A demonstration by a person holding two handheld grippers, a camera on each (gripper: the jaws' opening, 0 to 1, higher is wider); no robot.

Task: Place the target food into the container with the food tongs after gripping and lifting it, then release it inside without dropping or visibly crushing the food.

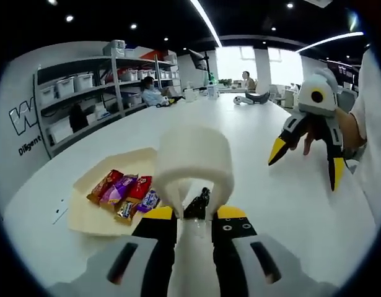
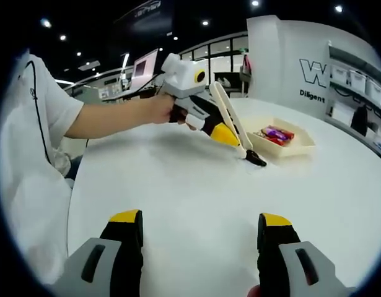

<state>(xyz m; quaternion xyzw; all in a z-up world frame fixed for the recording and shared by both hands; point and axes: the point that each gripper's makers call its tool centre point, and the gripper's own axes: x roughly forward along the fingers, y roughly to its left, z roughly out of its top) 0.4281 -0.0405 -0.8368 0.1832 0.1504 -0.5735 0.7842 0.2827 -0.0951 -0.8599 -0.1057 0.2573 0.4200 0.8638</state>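
Large "W" and, beneath it, "Diligent" on the white wall [image 2: 314,74], further lettering cut off.

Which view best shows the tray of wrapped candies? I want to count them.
The left gripper view: the shallow cream tray lies close, its wrapped candies seen from above, though the white food tongs cover its near edge. The right gripper view shows it far off, small and side-on.
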